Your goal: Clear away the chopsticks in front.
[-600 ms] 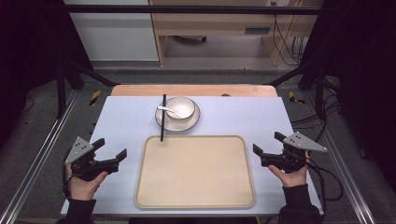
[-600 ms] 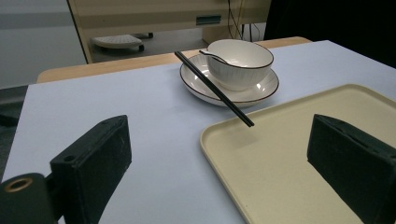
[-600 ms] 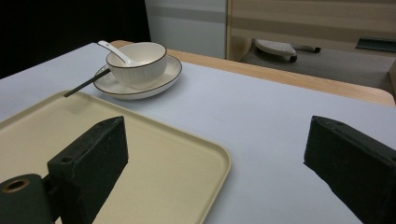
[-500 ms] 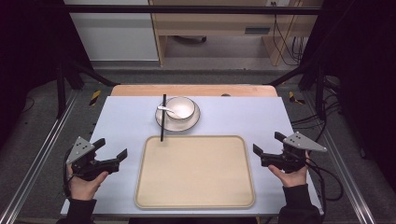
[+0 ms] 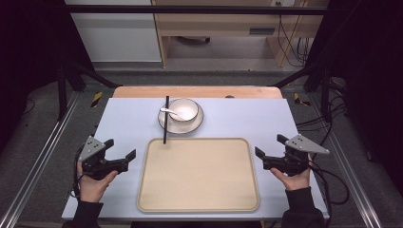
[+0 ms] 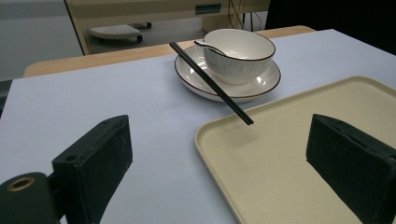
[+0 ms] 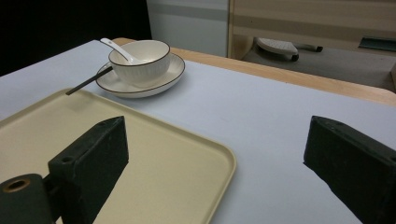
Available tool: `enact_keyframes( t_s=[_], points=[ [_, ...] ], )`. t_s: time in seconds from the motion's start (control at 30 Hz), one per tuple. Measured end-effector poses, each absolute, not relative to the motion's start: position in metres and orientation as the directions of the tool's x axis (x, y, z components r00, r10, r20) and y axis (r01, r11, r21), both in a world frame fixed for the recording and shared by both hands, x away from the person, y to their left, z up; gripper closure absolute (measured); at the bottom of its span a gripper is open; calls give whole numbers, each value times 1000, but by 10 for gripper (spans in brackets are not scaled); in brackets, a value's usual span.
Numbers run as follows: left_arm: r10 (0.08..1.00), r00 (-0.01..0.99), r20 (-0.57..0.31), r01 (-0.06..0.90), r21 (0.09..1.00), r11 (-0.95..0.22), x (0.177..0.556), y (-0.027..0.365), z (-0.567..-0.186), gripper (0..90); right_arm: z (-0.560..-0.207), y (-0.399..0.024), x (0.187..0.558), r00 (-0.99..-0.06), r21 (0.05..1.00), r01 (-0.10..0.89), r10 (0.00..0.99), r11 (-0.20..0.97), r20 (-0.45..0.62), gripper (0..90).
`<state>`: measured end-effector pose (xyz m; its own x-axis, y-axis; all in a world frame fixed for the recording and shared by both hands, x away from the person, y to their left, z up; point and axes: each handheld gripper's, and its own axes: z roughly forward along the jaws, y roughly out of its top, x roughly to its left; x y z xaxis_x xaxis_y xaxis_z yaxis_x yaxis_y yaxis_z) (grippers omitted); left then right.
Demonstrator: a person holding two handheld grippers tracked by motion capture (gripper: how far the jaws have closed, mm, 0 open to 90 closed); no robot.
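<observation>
**Both grippers idle beside tray, nothing picked yet**

Nothing has changed since a moment ago: left gripper (image 5: 121, 149) and right gripper (image 5: 269, 146) flank the tray (image 5: 198, 207), jaws wide, empty. Bowl (image 5: 184, 110) with spoon (image 5: 170, 112) sits on plate (image 5: 196, 127) beyond the tray; chopsticks (image 5: 166, 119) lean on the plate's rim, tip over the tray edge. Work looks unstarted.

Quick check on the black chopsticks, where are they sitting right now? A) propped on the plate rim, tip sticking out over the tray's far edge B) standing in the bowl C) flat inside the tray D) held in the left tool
A: the chopsticks lean on the rim of the plate beside the bowl, with their tip over the far edge of the tray.
</observation>
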<state>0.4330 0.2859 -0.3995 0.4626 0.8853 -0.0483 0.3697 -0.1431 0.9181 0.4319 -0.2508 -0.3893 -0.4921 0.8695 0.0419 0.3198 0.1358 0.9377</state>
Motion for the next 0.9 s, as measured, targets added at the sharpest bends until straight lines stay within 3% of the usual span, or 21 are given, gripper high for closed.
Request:
enact_keyframes(
  t_s=[0.9],
  points=[
    [872, 490, 9, 370, 904, -216, 501, 243, -380, 86, -381, -237, 435, -507, 941, 301, 862, 157, 19, 70]
  ],
)
